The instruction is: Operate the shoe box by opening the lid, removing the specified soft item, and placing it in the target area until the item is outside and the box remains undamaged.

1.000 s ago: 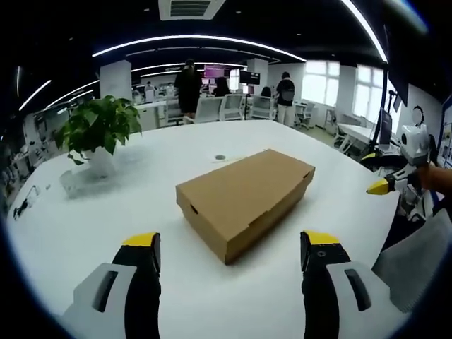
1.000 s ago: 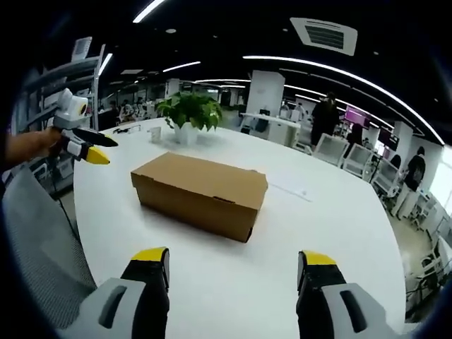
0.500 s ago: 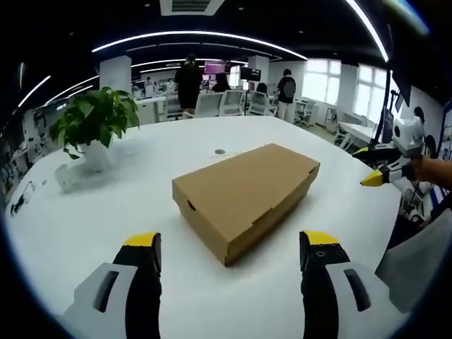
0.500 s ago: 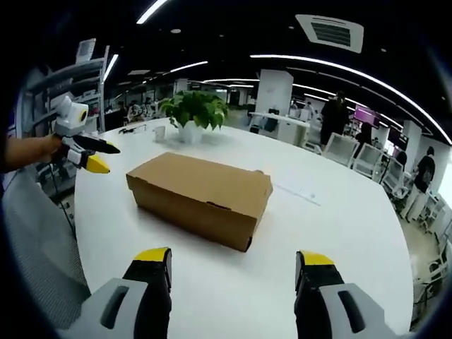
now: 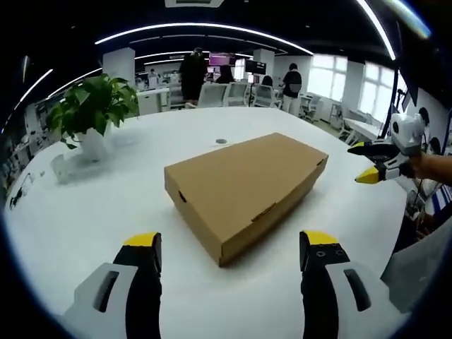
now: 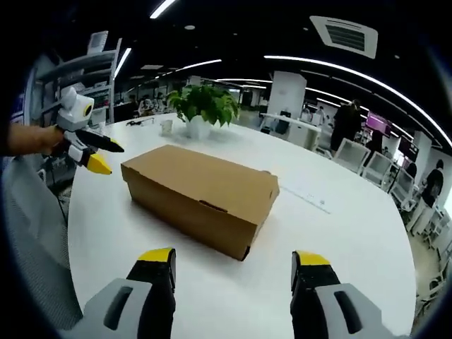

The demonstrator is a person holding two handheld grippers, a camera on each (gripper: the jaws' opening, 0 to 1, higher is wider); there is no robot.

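Both grippers, left gripper (image 5: 231, 251) and right gripper (image 6: 233, 265), have grey bodies and black, yellow-tipped jaws.

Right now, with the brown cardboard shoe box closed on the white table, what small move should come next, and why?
Probably bring the open right gripper forward to the brown cardboard shoe box: its lid is shut, both grippers are clear of it, and the left gripper is also open.

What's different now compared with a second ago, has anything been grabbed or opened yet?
Both grippers have closed in on the brown cardboard shoe box, which looks larger in both views. Nothing was grabbed: the left gripper and right gripper remain open and clear of it. The lid is still shut, and the box and the potted green plant sit unmoved on the white table.
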